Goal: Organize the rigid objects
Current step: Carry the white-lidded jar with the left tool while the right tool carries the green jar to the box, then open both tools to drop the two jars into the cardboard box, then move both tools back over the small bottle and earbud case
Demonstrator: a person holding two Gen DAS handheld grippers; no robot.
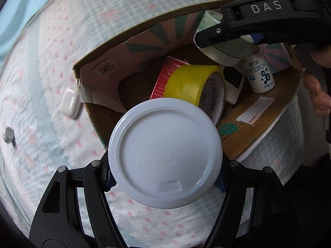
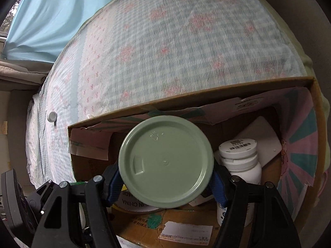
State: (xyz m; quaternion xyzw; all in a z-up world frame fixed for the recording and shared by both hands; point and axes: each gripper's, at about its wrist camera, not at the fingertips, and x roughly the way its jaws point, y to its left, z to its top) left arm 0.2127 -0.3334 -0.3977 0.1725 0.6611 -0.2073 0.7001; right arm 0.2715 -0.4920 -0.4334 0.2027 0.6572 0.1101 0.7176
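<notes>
- Left wrist view: the left gripper (image 1: 165, 175) grips a white-lidded cup (image 1: 165, 152) between its blue-padded fingers (image 1: 109, 180), one pad pressed on each side; only the round lid faces the camera.
- The cup hangs over the near edge of an open cardboard box (image 1: 258, 115) that sits on a bed cover (image 1: 51, 51) with a pale check and pink bows.
- Inside the box lie a yellow tape roll (image 1: 192, 82), leaning on a red carton (image 1: 165, 76), and a white vitamin bottle (image 1: 260, 72) standing upright to the right.
- At the upper right, the right gripper (image 1: 219, 33) clasps a pale green cup (image 1: 225, 47) above the box; fingers of a person's hand (image 1: 318, 95) show at the right edge.
- On the cover left of the box lie a white earbud case (image 1: 70, 103), just beside the box corner, and a small round white knob (image 1: 8, 134), well apart.
- Right wrist view: the right gripper (image 2: 166, 174) is closed on the green cup (image 2: 165, 161), the blue pads (image 2: 219, 188) touching both sides under its lid.
- The cup is held over the box (image 2: 186, 101) interior, with the vitamin bottle (image 2: 240, 161) just to its right and the tape roll (image 2: 132, 203) partly hidden below it.
- A white flat item leans behind the bottle; what it is I cannot tell.
</notes>
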